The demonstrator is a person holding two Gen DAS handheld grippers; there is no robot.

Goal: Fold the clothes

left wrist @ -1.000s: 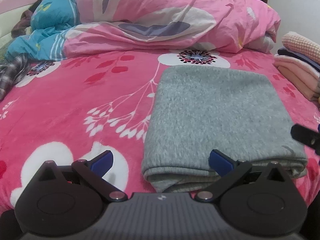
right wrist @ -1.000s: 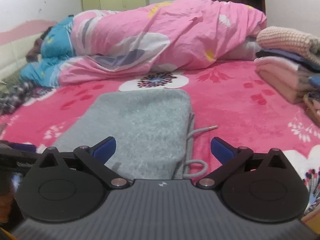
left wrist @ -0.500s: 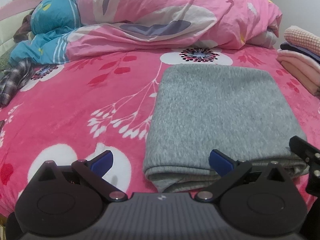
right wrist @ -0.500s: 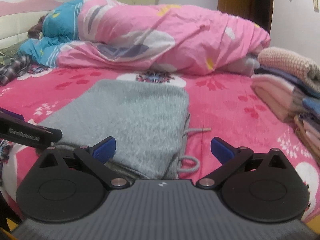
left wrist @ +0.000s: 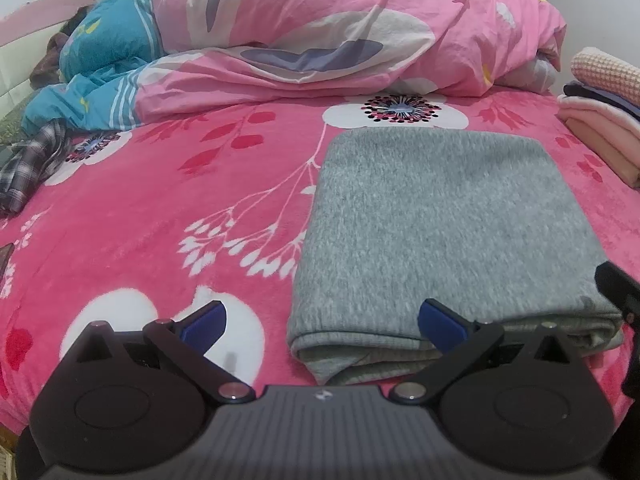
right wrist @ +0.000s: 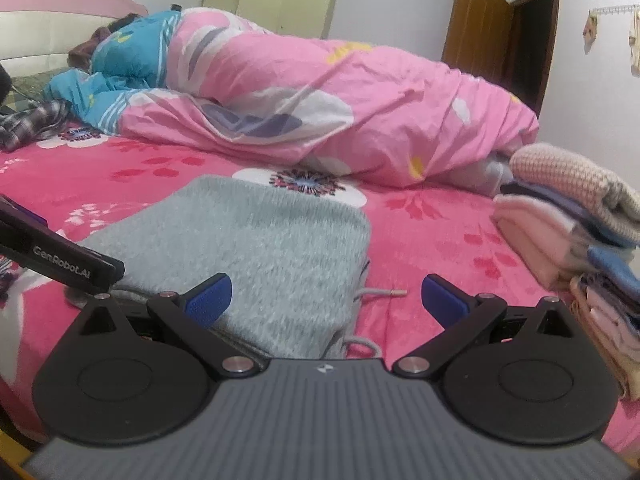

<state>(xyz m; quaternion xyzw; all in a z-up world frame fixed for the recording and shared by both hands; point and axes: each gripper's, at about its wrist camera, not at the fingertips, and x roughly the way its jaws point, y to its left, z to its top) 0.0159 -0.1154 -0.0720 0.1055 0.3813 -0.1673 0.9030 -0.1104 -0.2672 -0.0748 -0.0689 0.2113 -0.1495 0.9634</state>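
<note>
Grey fleecy knit, folded into a neat rectangle: the folded grey garment (left wrist: 444,220) lies flat on the pink floral bedsheet (left wrist: 168,208), long axis running from the near bed edge toward the rumpled duvet (left wrist: 360,28) at the back. Near end shows stacked layers w/ a rounded fold at the left corner; top surface is fuzzy, even, no creases. In the right wrist view the same garment (right wrist: 248,240) sits left of centre, and a grey drawstring (right wrist: 376,293) w/ a pale tip pokes out of its right side onto the sheet, plus a loop lower down. Left gripper (left wrist: 322,322) has its jaws spread wide, blue pads apart, nothing between them; its right finger overlaps the garment's near edge, the left one is over bare sheet, contact can't be told. Right gripper (right wrist: 326,296) is likewise wide open & holding nothing, straddling the garment's right near corner and the drawstring. Sheet is plush, bright pink w/ white flowers and red leaves. Duvet is smooth cotton-like, pink w/ a teal end. Stack of folded clothes (right wrist: 568,232) sits at the right edge of the bed, waffle-knit piece on top, apart from the grey one. Plaid cloth (left wrist: 32,160) lies crumpled at the far left.
</note>
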